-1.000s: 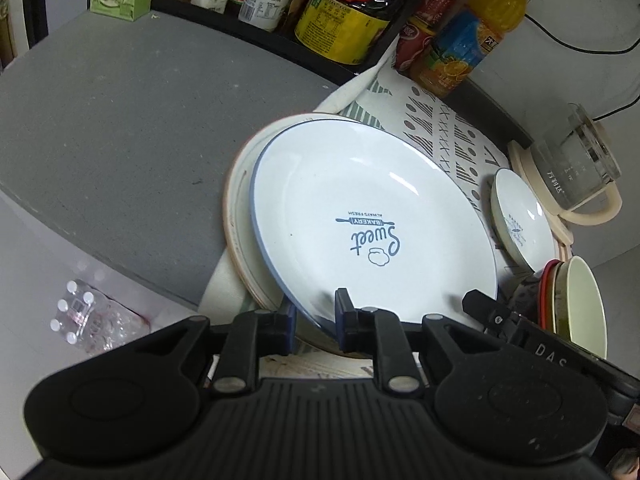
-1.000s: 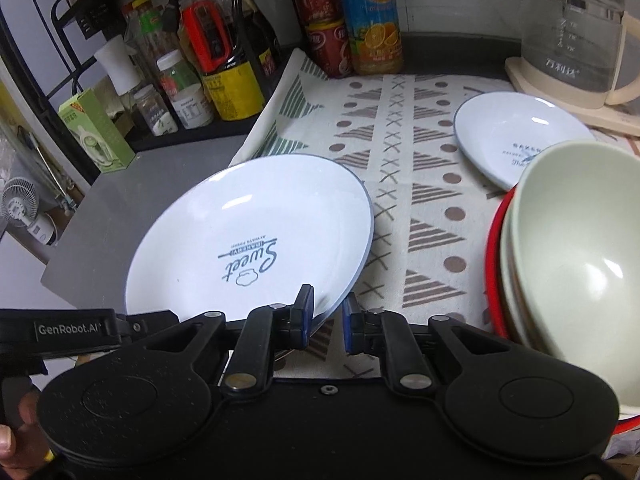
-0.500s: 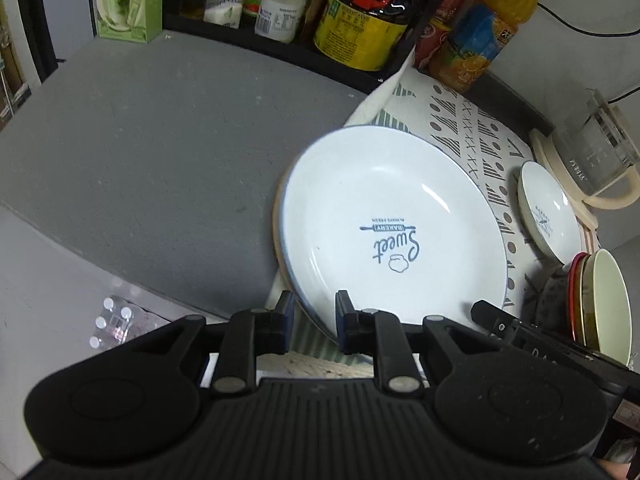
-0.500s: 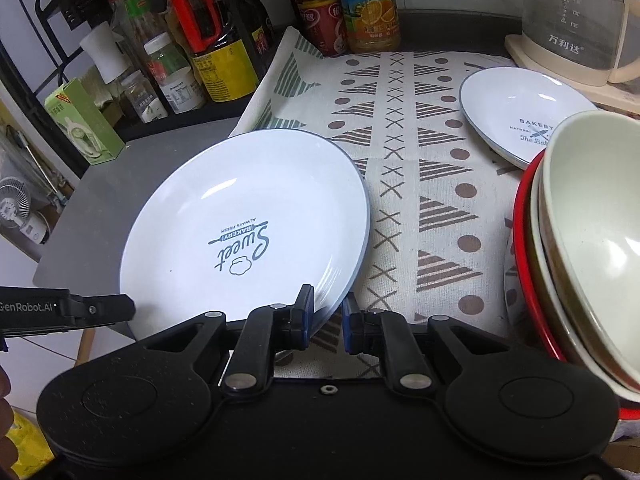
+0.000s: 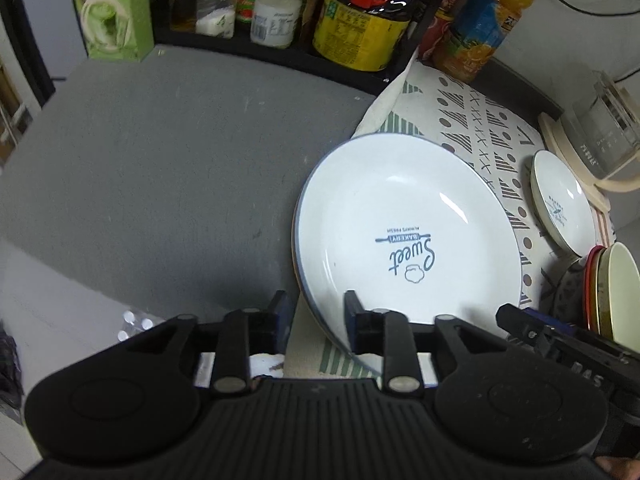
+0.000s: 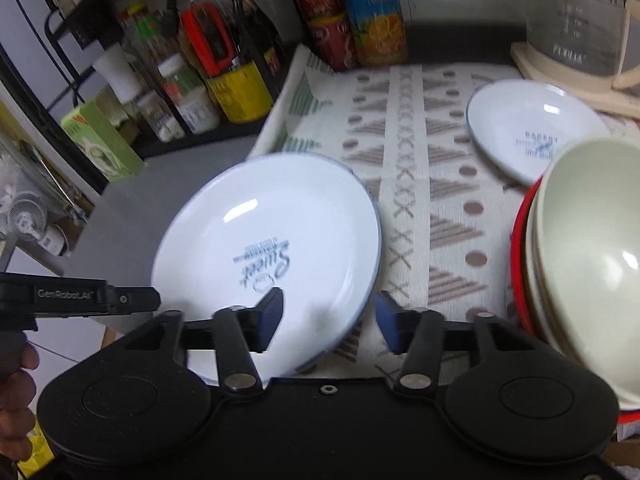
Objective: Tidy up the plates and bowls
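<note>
A large white plate with a blue rim and "Sweet" print (image 5: 408, 236) (image 6: 272, 240) lies on top of another plate, of which only an orange-rimmed sliver shows at its left edge. My left gripper (image 5: 316, 312) is open, its jaws straddling the plate's near rim. My right gripper (image 6: 328, 316) is open, its jaws either side of the plate's near edge. A small white plate (image 5: 560, 200) (image 6: 528, 128) lies farther back on the patterned cloth (image 6: 424, 184). A stack of bowls, cream on top with a red rim below (image 6: 584, 256) (image 5: 612, 292), stands at the right.
Bottles, jars and cans stand on a black rack (image 5: 352, 16) at the back. A green carton (image 5: 112, 8) stands at the back left. A glass kettle on a cream base (image 6: 576, 28) is at the back right. Grey countertop (image 5: 160, 160) spreads to the left.
Both grippers have opened and let go of the large plate, which now rests squarely on the plate beneath. The left gripper has shifted left.
</note>
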`<move>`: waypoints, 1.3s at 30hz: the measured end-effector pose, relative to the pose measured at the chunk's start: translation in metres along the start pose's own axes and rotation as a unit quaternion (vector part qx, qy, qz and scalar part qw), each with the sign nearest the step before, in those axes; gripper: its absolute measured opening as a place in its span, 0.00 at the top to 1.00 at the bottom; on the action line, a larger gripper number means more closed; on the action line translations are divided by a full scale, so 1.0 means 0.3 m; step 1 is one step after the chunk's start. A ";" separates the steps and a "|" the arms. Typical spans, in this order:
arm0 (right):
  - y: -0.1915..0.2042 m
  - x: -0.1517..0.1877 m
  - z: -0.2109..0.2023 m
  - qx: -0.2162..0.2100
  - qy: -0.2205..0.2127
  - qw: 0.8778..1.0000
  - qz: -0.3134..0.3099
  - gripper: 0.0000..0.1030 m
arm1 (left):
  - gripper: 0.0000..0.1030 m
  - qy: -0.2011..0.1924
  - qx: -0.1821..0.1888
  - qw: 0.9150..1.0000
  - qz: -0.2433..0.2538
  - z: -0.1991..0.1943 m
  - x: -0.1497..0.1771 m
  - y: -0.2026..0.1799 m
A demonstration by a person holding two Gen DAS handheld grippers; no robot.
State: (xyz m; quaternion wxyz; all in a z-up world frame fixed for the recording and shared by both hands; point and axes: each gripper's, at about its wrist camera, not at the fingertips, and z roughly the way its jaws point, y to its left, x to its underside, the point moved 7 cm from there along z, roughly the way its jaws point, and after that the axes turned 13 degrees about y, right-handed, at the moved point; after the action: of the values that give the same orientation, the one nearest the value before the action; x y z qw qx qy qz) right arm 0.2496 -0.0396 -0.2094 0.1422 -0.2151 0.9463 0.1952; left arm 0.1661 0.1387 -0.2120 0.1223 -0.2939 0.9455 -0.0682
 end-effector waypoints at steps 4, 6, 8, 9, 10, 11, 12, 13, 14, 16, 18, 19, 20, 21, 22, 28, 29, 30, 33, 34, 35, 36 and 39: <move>-0.013 -0.051 -0.080 0.000 -0.036 0.999 0.006 0.28 | 0.47 -0.010 -0.001 1.000 0.019 -0.045 -0.043 -0.019; -0.018 -0.078 -0.120 0.002 -0.055 0.998 0.009 0.17 | 0.35 -0.013 0.005 1.000 0.026 -0.066 -0.069 -0.033; -0.026 -0.105 -0.154 0.007 -0.075 0.997 0.015 0.07 | 0.29 -0.017 0.008 0.999 0.037 -0.084 -0.095 -0.051; -0.031 -0.117 -0.168 0.010 -0.083 0.996 0.018 0.05 | 0.25 -0.019 0.008 0.999 0.044 -0.088 -0.109 -0.061; -0.038 -0.127 -0.179 0.014 -0.089 0.996 0.023 0.02 | 0.23 -0.020 0.008 0.999 0.050 -0.094 -0.122 -0.070; -0.047 -0.139 -0.190 0.020 -0.096 0.995 0.029 0.00 | 0.20 -0.020 0.007 0.998 0.054 -0.098 -0.138 -0.079; -0.053 -0.144 -0.195 0.025 -0.101 0.994 0.036 0.00 | 0.18 -0.022 0.008 0.998 0.058 -0.101 -0.152 -0.087; -0.063 -0.151 -0.199 0.032 -0.101 0.994 0.039 0.00 | 0.17 -0.023 0.010 0.998 0.062 -0.104 -0.169 -0.097; -0.073 -0.160 -0.205 0.038 -0.104 0.993 0.046 0.00 | 0.17 -0.024 0.012 0.997 0.068 -0.104 -0.187 -0.108; -0.091 -0.164 -0.216 0.050 -0.110 0.991 0.058 0.00 | 0.16 -0.026 0.019 0.996 0.086 -0.101 -0.217 -0.134; -0.114 -0.171 -0.226 0.061 -0.116 0.988 0.076 0.00 | 0.15 -0.023 0.024 0.994 0.101 -0.092 -0.240 -0.156; -0.126 -0.172 -0.232 0.067 -0.119 0.987 0.086 0.00 | 0.14 -0.022 0.027 0.993 0.109 -0.087 -0.252 -0.167; -0.137 -0.173 -0.239 0.072 -0.123 0.985 0.094 0.00 | 0.14 -0.020 0.033 0.992 0.116 -0.082 -0.262 -0.179; -0.144 -0.171 -0.245 0.075 -0.126 0.984 0.102 0.00 | 0.13 -0.018 0.039 0.991 0.124 -0.077 -0.271 -0.190; -0.154 -0.169 -0.249 0.080 -0.126 0.983 0.110 0.00 | 0.13 -0.016 0.043 0.990 0.131 -0.072 -0.280 -0.202; -0.186 -0.151 -0.285 0.101 -0.132 0.977 0.137 0.00 | 0.07 -0.010 0.059 0.983 0.175 -0.064 -0.315 -0.280; -0.191 -0.147 -0.288 0.104 -0.134 0.975 0.143 0.00 | 0.06 -0.007 0.065 0.981 0.180 -0.063 -0.318 -0.292; -0.199 -0.144 -0.294 0.107 -0.136 0.973 0.150 0.00 | 0.04 -0.005 0.072 0.980 0.185 -0.062 -0.319 -0.304; -0.223 -0.128 -0.309 0.114 -0.139 0.967 0.179 0.00 | 0.00 -0.004 0.085 0.976 0.201 -0.060 -0.322 -0.340; -0.231 -0.121 -0.317 0.117 -0.142 0.966 0.185 0.00 | 0.00 -0.005 0.088 0.974 0.210 -0.062 -0.322 -0.353; -0.235 -0.116 -0.326 0.120 -0.145 0.964 0.188 0.00 | 0.00 -0.005 0.090 0.972 0.217 -0.063 -0.323 -0.364; -0.239 -0.111 -0.334 0.126 -0.148 0.963 0.188 0.00 | 0.00 -0.003 0.091 0.970 0.224 -0.063 -0.322 -0.375; -0.257 -0.100 -0.359 0.146 -0.155 0.958 0.192 0.00 | 0.00 0.002 0.102 0.966 0.237 -0.067 -0.316 -0.405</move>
State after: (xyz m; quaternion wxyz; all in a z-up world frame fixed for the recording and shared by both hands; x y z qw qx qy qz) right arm 0.2912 -0.1395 -0.1274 0.2765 0.0262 0.9543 0.1098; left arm 0.3018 0.0948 -0.1502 0.1622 -0.0472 0.9765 -0.1337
